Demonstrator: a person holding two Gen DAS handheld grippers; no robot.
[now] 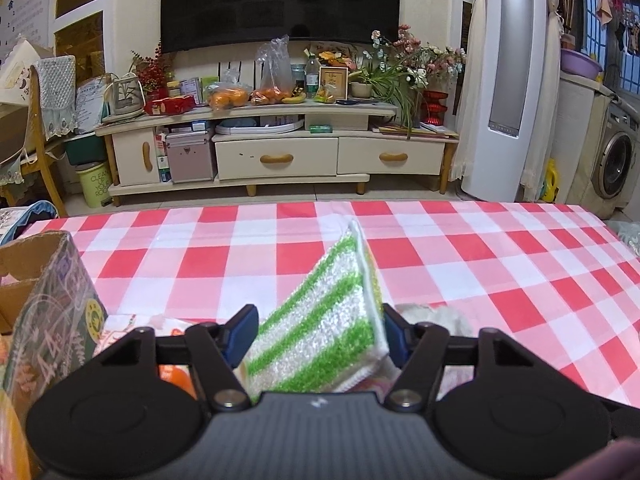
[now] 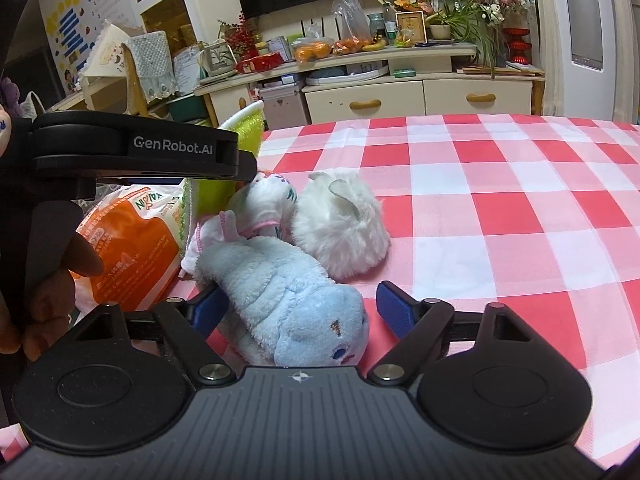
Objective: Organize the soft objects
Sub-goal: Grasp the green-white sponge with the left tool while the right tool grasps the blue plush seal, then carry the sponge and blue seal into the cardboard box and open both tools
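The left gripper (image 1: 320, 320) has a green and white striped sponge cloth (image 1: 320, 332) between its blue pads. The right pad touches the cloth's edge, and the left pad looks to be against its other side, so the jaws are pinching the cloth. The cloth sticks up and tilts, with its far corner pointing away over the red and white checked tabletop (image 1: 500, 280). A cardboard box (image 1: 36, 280) stands at the left, near the gripper.

The right gripper (image 2: 300, 308) has its jaws spread wide around a light blue plush toy (image 2: 288, 300). The toy lies on the tabletop (image 2: 520, 220) between the two blue pads. The left pad is just beside the toy, maybe touching it. The right pad is clear of it.

Behind the blue toy lie a small white plush toy with pink trim (image 2: 264, 208) and a fluffy white plush toy (image 2: 340, 224), touching each other. An orange and white packet (image 2: 132, 240) lies to the left. A hand (image 2: 48, 288) holds the left gripper (image 2: 136, 152) there.
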